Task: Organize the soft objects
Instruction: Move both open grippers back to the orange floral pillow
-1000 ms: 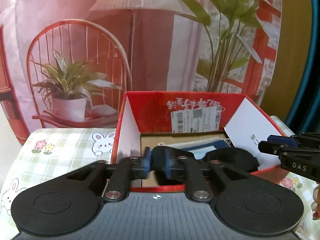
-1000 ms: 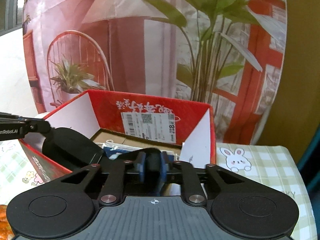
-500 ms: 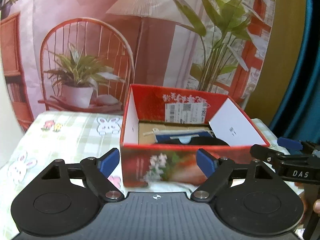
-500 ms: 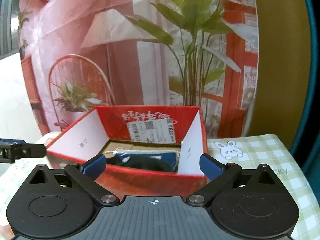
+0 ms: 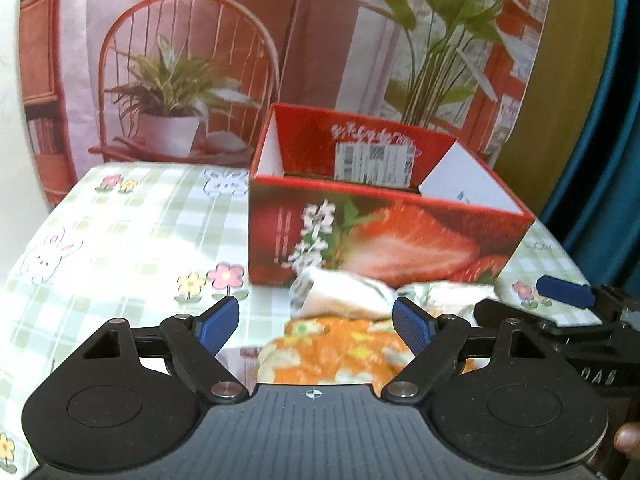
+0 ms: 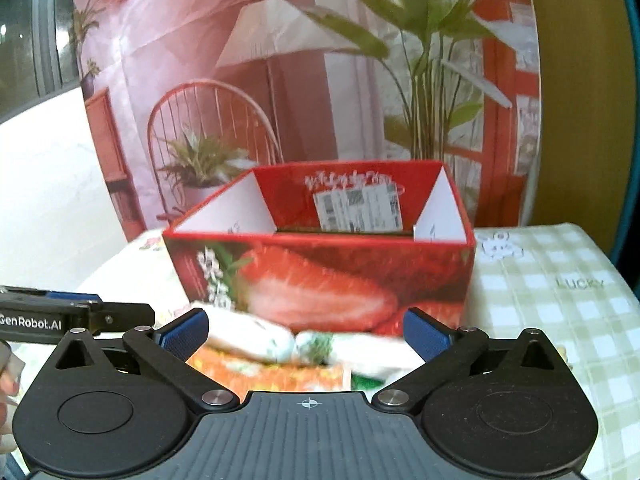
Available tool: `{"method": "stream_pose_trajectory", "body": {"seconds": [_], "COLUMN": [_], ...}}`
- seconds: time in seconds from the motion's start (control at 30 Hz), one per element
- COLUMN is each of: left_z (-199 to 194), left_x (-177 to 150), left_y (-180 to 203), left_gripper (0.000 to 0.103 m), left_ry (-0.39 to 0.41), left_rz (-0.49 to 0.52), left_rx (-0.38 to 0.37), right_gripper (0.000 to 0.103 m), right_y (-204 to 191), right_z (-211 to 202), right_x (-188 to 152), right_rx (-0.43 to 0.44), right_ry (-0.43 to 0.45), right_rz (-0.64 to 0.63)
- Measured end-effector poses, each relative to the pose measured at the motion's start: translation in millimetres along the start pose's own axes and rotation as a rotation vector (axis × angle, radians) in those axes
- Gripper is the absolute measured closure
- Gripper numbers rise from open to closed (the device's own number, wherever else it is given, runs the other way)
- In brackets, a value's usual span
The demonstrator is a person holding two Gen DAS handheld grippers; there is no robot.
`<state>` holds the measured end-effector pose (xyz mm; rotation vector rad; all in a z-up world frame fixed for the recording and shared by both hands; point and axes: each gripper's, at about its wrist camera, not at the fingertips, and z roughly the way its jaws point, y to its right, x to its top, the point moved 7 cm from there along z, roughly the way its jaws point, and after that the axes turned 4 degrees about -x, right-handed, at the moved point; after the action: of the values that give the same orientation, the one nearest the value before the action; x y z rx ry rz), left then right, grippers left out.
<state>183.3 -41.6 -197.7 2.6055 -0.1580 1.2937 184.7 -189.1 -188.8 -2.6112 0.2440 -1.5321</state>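
On the bench [image 5: 120, 232] stands the red box [image 5: 380, 240], its contents hidden. Before it lie white rolls [image 5: 344, 294] and an orange cloth [image 5: 332, 352], just beyond both open, empty tongs: left [image 5: 316, 326], right [image 6: 306, 334].

Black tongs [image 5: 316, 324], blue ribbed pads [image 5: 216, 322], silver pivot screws, white lettering

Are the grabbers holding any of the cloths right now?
Nothing is held: the left hand-held gripper and right hand-held gripper are both open above the rolled white cloths.
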Motion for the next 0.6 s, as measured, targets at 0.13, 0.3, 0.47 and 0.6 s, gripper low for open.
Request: {"method": "stream_pose_trajectory", "body": {"seconds": [0.13,0.3,0.47,0.6], "left_z": [1.9,6.2,11.1,14.2], "left_x": [-10.9,-26.5,-37.1,-42.1], "left_y": [-1.7,-1.5,-3.1,-5.9], "left_gripper": [0.017,0.018,0.019,0.019], "left_ry": [-0.018,-0.049,-0.074,-0.08], "left_rz": [0.005,0.008,-0.01,-0.018], "left_rx": [0.015,0.011,0.002,0.001], "right_gripper": [0.0,0.0,0.0,0.0], "right_y": [-8.9,-12.3,-11.0,-11.8], "right_z": [2.7,7.6,13.4,16.2], "right_x": [-23.5,-45.8,-60.7,-68.9], "right_rx": [0.015,0.012,0.018,0.021], "right_ry": [-0.036,-0.077,-0.098,-0.096], "right_rz": [-0.014,-0.022,-0.02,-0.028]}}
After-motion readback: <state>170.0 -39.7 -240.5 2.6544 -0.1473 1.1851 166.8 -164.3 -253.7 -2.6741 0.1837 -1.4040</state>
